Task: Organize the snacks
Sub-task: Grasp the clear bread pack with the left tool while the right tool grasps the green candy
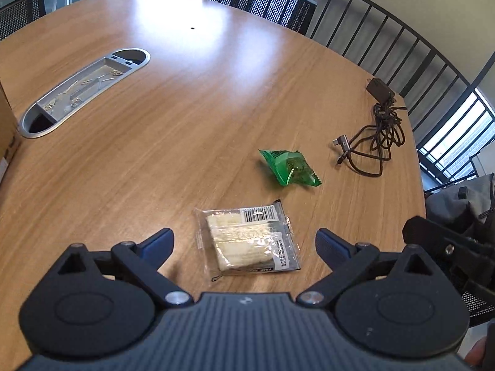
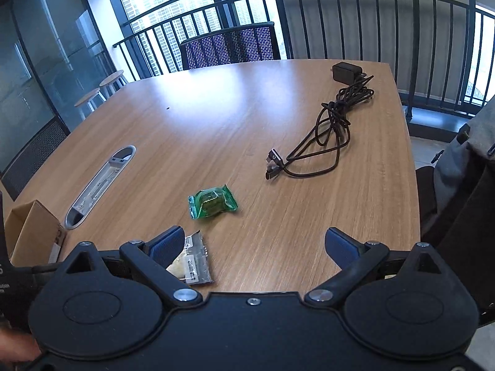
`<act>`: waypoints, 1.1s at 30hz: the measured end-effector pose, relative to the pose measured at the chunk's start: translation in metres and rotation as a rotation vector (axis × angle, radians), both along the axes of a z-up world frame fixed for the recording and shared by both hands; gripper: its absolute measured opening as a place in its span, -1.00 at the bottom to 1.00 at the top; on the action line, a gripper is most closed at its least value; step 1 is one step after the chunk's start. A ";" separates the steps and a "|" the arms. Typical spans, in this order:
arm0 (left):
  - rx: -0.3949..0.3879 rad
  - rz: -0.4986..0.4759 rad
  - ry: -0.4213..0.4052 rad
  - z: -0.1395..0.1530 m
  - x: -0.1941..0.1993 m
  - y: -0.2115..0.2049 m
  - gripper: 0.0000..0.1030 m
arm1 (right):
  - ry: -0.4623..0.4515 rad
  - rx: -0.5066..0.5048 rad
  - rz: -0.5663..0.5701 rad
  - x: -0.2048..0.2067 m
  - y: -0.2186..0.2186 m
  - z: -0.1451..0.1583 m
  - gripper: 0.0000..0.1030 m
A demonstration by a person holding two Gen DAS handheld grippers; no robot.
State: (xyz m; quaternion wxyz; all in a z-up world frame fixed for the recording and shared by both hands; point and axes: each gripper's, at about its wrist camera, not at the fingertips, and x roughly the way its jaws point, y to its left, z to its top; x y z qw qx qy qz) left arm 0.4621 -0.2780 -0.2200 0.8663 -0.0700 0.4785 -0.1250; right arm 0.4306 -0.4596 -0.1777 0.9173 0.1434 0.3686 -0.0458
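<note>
left gripper (image 1: 244,244) jaws spread, empty | clear snack packet (image 1: 247,241) directly between them | right gripper (image 2: 252,244) spread, farther

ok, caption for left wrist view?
Open left gripper above clear snack packet; green snack beyond on table.

We've got both tongs spread wide, nothing between the blue pads; left tongs (image 1: 244,242) hang low and tilt down a bit; right tongs (image 2: 253,244) sit at about the same height, also angled down; a bit of our hand (image 2: 15,349) shows at the right wrist view's bottom left corner.
</note>
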 end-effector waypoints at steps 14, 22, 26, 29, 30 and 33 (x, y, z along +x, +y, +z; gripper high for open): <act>0.099 0.074 0.070 -0.024 0.019 -0.019 0.25 | 0.031 0.021 0.057 0.036 0.001 -0.020 0.87; 0.083 0.064 0.049 -0.017 0.021 -0.009 -0.39 | 0.037 0.019 0.116 0.063 0.015 -0.027 0.86; 0.065 0.076 0.055 -0.014 0.028 0.005 -0.88 | 0.047 0.011 0.143 0.076 0.023 -0.031 0.84; 0.006 0.086 0.070 -0.014 0.032 0.017 -0.92 | 0.054 -0.002 0.163 0.086 0.028 -0.035 0.84; 0.002 0.095 0.066 -0.013 0.032 0.019 -0.89 | 0.056 -0.008 0.170 0.089 0.030 -0.036 0.84; -0.052 0.102 0.061 -0.011 0.033 0.026 -0.64 | 0.055 -0.010 0.171 0.096 0.028 -0.036 0.84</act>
